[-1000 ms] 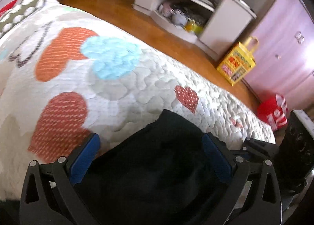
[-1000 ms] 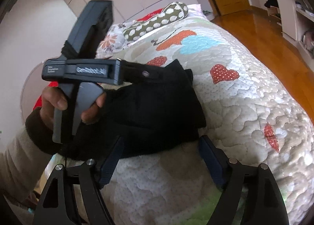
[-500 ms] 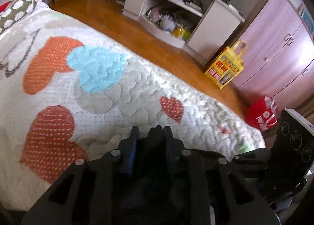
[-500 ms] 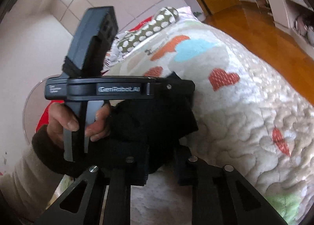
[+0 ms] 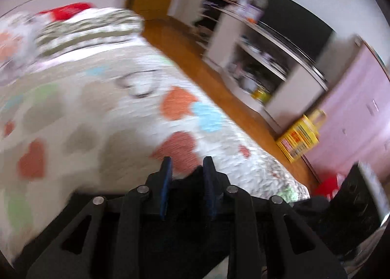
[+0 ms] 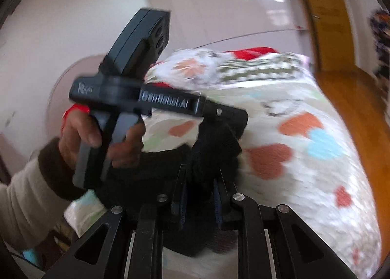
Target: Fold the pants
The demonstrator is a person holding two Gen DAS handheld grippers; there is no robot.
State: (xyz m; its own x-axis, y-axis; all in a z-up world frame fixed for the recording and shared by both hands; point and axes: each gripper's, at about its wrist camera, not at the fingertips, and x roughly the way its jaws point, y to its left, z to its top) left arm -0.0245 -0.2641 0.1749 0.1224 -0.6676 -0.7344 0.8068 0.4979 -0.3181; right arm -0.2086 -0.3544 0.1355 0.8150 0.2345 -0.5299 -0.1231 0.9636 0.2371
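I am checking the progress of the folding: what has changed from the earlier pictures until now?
Both tools closed on the black pants and lifted that edge off the quilt. The right tool pinches a bunch of cloth. The left tool has cloth between its jaws, which are opening slightly. The pillows and the quilt did not change.

The left black two-finger gripper with blue pads [image 5: 187, 164] points downward, its jaws opening slightly with black cloth bunched between them. The right black two-finger gripper with blue pads [image 6: 200, 176] has its jaws drawn narrow, pinching the same dark fabric. A bare hand [image 6: 97, 140] in a cream sleeve with dark cuff [image 6: 31, 189] wraps the left gripper's handle.
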